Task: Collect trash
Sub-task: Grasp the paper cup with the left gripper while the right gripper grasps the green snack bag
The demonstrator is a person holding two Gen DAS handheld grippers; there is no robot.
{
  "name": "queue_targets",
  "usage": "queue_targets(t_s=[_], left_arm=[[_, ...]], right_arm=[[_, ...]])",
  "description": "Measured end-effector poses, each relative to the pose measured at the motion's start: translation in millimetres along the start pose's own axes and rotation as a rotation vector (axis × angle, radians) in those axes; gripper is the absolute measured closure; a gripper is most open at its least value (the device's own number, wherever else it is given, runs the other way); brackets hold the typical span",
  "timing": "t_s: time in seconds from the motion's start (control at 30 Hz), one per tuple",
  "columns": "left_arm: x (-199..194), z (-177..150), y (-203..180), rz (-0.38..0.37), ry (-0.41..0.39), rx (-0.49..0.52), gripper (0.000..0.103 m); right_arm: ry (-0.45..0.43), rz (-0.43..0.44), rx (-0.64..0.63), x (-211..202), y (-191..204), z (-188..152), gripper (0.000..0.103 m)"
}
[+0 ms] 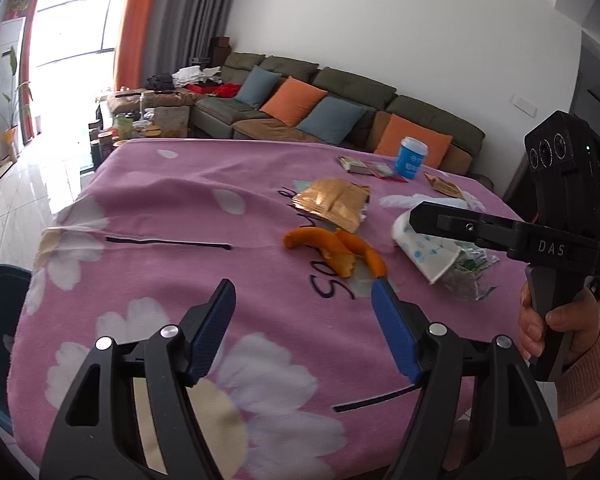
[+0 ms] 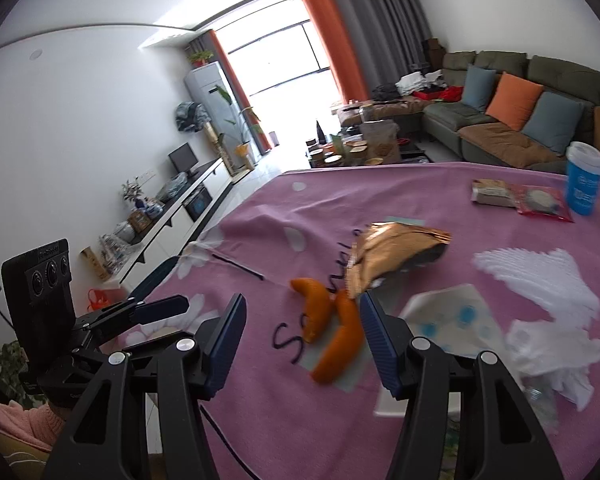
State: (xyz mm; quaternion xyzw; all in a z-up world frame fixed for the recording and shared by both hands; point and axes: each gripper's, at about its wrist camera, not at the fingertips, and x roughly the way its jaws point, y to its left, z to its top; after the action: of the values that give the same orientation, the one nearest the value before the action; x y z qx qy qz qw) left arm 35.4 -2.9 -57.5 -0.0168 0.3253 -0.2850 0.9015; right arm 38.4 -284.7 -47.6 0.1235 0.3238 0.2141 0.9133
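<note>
While both claws, left gripper (image 1: 304, 292) & right gripper (image 2: 302, 308), hang spread wide w/ nothing held, orange peel (image 2: 328, 332) lies on the pink blanket (image 1: 172, 208) beside a gold wrapper (image 2: 392, 252): prob. light, limp, best pinched mid-strip.

Peel (image 1: 332, 250) on blanket (image 1: 160, 208), foil bag (image 1: 332, 200) behind, tipped cup (image 1: 424, 248) right.

The near and left stretch of the pink-blanketed tabletop (image 1: 148, 208) lies bare, open for a gripper to pass. Toward the middle, orange peel (image 1: 332, 250), a gold foil bag (image 1: 334, 202) and a tipped paper cup (image 1: 424, 248) crowd close together. Farther back, a blue cup (image 1: 411, 158) stands upright among flat wrappers (image 1: 366, 167), with a bare strip between the two clusters.
</note>
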Motion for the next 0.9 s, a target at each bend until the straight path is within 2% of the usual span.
queue_targets(t_s=[0.27, 0.37, 0.5, 0.57, 0.7, 0.8, 0.9], left_arm=[[40, 2, -54, -0.107, 0.071, 0.101, 0.035], [53, 3, -71, -0.135, 0.098, 0.130, 0.036], [74, 5, -91, -0.131, 0.141, 0.172, 0.040], [85, 7, -99, -0.103, 0.166, 0.187, 0.049], [102, 10, -107, -0.087, 0.212, 0.195, 0.051], [112, 11, -110, -0.090, 0.227, 0.189, 0.055], [118, 12, -110, -0.095, 0.237, 0.174, 0.070]], right_arm=[[-0.054, -0.163, 0.126, -49, -63, -27, 0.046], [-0.051, -0.182, 0.168, -58, -77, -41, 0.046], [-0.034, -0.178, 0.211, -64, -92, -58, 0.046], [-0.027, -0.164, 0.233, -63, -96, -64, 0.046], [-0.007, -0.123, 0.267, -58, -99, -72, 0.048], [0.003, -0.099, 0.263, -54, -93, -75, 0.058], [0.010, -0.085, 0.260, -52, -91, -77, 0.064]])
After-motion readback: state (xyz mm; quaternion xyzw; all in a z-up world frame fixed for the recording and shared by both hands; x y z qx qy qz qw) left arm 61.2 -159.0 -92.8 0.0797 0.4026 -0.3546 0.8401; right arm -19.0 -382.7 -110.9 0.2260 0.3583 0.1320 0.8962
